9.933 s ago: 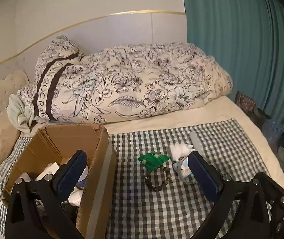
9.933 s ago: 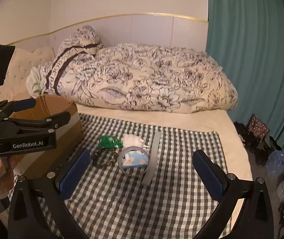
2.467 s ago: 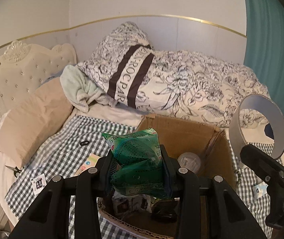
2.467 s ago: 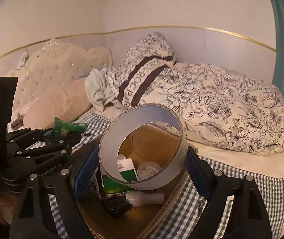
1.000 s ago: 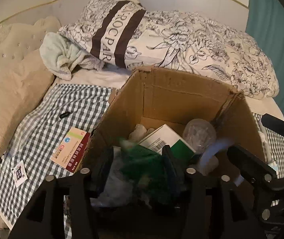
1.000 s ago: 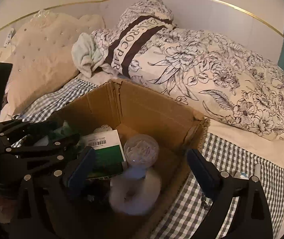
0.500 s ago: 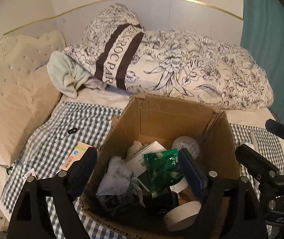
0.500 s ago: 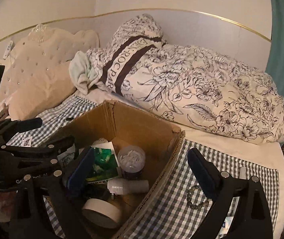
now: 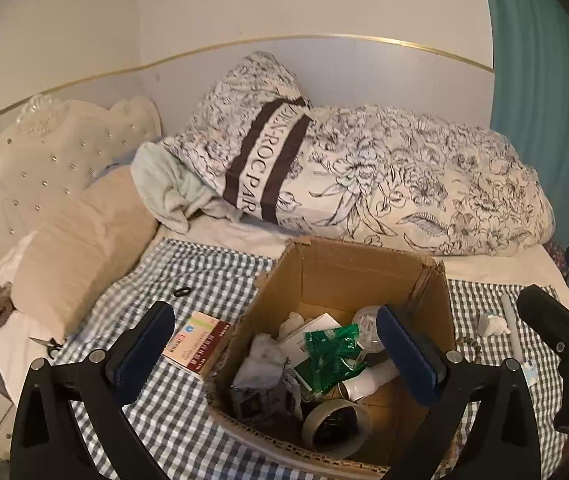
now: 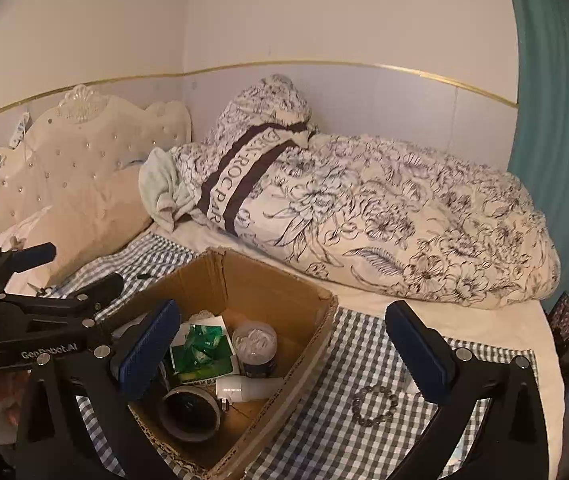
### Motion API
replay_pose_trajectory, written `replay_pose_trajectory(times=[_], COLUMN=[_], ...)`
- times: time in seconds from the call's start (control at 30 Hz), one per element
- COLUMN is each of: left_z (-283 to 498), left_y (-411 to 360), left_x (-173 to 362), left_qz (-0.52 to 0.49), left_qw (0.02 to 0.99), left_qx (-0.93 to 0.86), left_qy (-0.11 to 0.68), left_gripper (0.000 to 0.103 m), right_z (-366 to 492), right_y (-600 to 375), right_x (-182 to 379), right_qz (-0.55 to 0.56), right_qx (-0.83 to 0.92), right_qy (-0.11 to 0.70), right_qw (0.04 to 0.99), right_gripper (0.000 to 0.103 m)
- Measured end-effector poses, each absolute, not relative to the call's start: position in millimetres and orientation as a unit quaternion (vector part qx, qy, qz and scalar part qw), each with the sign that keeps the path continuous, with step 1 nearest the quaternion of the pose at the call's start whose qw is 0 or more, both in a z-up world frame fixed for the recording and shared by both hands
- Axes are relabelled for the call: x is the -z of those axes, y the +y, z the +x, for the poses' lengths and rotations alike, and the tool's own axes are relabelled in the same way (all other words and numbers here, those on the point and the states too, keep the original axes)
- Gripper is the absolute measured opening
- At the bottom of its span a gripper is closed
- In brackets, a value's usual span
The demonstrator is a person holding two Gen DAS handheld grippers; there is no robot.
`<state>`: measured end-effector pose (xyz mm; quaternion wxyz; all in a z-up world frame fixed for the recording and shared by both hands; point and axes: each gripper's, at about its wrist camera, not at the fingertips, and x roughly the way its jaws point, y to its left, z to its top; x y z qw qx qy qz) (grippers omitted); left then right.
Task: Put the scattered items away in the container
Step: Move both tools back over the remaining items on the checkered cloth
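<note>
Left wrist: medicine box (image 9: 200, 342) lies just beside cardboard box (image 9: 348, 268), on checked cloth (image 9: 188, 276).

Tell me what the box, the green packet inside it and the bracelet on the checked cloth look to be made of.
Box: brown corrugated cardboard, matte; fluted layers show along the cut rim.
Green packet: probably thin plastic film, glossy; it is crinkled and catches light on its folds.
Bracelet: a ring of dark round beads with a slight sheen; stone, glass or wood cannot be told apart here.
</note>
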<state>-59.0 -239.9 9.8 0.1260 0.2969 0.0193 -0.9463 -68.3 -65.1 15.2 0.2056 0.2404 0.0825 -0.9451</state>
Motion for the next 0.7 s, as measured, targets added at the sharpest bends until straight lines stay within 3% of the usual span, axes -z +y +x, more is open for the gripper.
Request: replay_pose_trajectory(times=[0.7], left_z=[-7.5], left_y=[-209.2], left_x=[-68.6], left_qz=[0.212], left_qw=[0.116], left_qx=[0.970], left_qy=[0.027], left_gripper=[0.103], right_z=[-22.7], right_y=[-17.1], right_x=[-64.1], right_qz=[0.195], right_qx=[0.960], right_qy=[0.075], right_qw=[0.185], right_gripper=[0.103])
